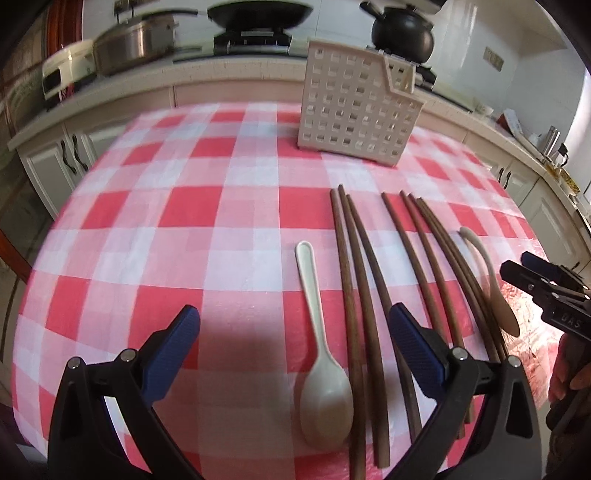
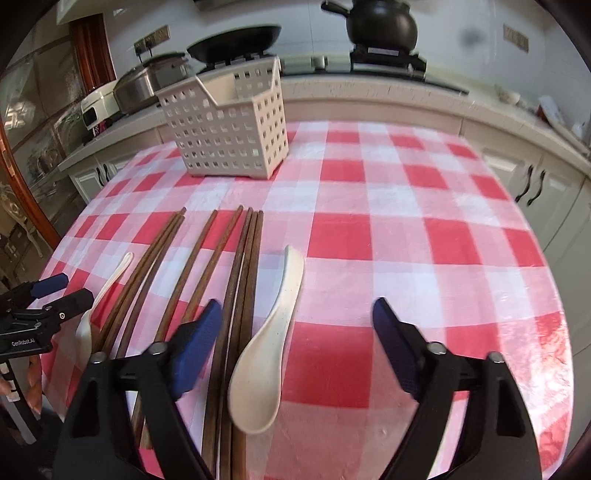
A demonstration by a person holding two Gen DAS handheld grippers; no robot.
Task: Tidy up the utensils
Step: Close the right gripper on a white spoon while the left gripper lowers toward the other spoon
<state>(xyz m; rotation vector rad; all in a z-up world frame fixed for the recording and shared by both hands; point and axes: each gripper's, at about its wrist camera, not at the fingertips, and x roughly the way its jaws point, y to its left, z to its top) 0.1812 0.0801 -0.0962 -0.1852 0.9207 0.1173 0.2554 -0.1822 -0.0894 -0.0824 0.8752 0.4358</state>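
Note:
Several brown wooden chopsticks (image 1: 365,295) lie side by side on the red-and-white checked tablecloth (image 1: 184,221), with a cream spoon (image 1: 321,354) to their left and a second cream spoon (image 1: 495,280) to their right. A cream perforated utensil holder (image 1: 354,107) stands upright at the far side. My left gripper (image 1: 295,332) is open and empty above the near spoon. In the right wrist view my right gripper (image 2: 299,325) is open and empty above a cream spoon (image 2: 269,350), beside the chopsticks (image 2: 240,295); the holder (image 2: 229,129) is far left.
A kitchen counter (image 1: 221,77) with a steel pot (image 1: 133,44), a black pan (image 1: 258,14) and a black kettle (image 1: 402,33) runs behind the table. White cabinets (image 2: 535,184) stand below it. The table edge is close in front of both grippers.

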